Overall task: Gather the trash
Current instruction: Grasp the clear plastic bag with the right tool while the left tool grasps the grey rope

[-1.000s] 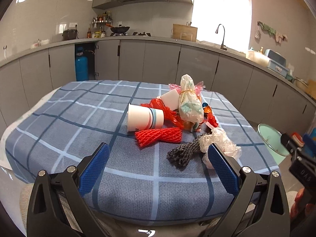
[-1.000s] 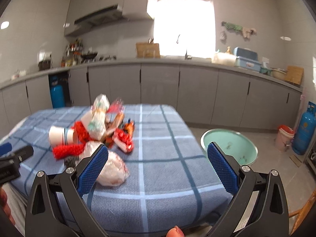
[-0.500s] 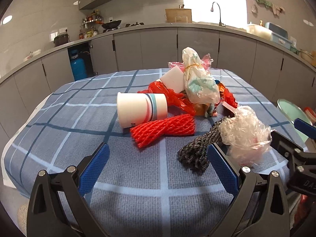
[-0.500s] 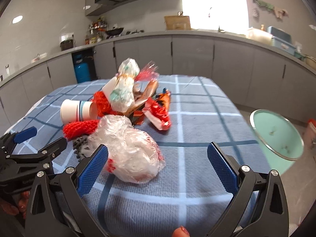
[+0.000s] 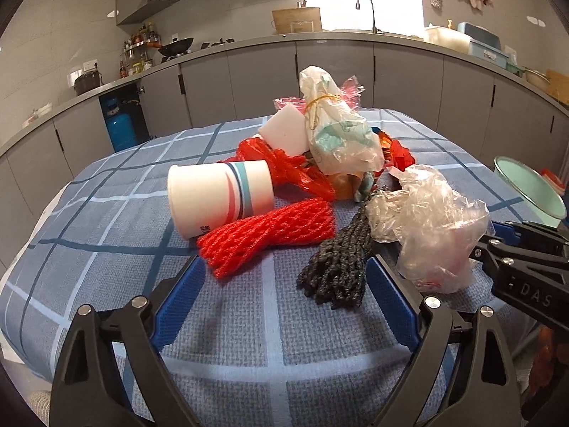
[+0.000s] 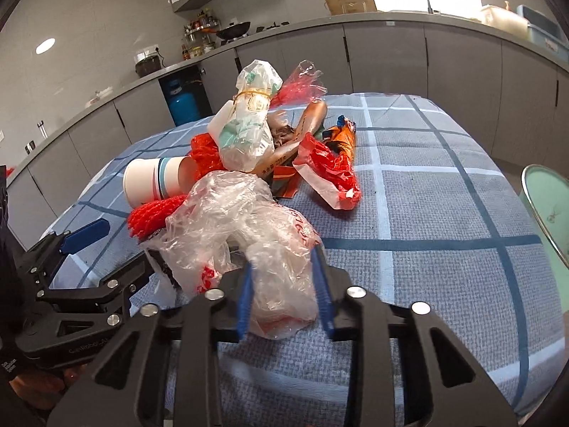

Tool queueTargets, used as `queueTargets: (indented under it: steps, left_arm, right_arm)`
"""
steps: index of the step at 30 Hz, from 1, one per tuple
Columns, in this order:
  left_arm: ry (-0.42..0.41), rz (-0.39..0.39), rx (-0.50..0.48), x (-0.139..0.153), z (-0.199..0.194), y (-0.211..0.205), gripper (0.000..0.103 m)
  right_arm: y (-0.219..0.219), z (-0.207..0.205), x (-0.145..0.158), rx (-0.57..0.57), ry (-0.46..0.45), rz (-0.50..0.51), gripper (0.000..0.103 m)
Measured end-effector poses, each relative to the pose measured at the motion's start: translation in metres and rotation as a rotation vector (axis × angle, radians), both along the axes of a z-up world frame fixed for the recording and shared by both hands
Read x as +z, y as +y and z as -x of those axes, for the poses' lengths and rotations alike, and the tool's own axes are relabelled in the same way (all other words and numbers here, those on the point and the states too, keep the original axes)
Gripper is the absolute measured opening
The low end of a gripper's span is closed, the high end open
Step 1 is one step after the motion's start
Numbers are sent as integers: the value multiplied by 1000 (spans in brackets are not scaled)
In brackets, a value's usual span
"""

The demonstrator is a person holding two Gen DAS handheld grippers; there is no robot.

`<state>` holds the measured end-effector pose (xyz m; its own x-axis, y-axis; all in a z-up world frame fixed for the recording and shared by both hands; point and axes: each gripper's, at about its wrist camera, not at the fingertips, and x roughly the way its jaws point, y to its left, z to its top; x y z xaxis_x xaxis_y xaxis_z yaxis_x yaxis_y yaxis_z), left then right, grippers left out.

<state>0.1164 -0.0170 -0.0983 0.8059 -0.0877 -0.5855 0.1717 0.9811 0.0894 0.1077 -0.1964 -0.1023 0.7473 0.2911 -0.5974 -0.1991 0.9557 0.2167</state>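
A heap of trash lies on the blue checked tablecloth (image 5: 106, 249). In front lie a red foam net (image 5: 263, 235), a black net (image 5: 334, 270) and a crumpled clear plastic bag (image 6: 242, 220). Behind them are a tipped paper cup (image 5: 217, 195), a tied plastic bundle (image 5: 338, 131) and red wrappers (image 6: 330, 170). My left gripper (image 5: 284, 284) is open wide and its jaws are closing; the black net and the red net's end lie between them, untouched. My right gripper (image 6: 284, 284) is closing, and its blue pads (image 6: 245, 299) squeeze the near end of the clear bag.
A mint-green bin (image 6: 547, 213) stands on the floor past the table's right edge. Grey kitchen cabinets (image 5: 334, 78) and a counter with a sink run behind. A blue gas cylinder (image 5: 122, 130) stands at the back left. The cloth shows bare at the right (image 6: 444, 195).
Both grippers came down and forward to the front of the heap. The right jaws, wide before, have drawn in around the clear bag. The left jaws have narrowed slightly.
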Motion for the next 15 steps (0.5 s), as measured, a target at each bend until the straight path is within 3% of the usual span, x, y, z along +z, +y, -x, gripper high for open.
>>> queueTargets:
  steps: [7,15]
  left_arm:
    - [24,-17,-43,-4,-11,-19,77]
    - [9,-51,-107,0,-23,-48,66]
  right_arm:
    - [-29,3,-1,-93,6,3,24]
    - [-42,7,-3,-113,12,-18,24]
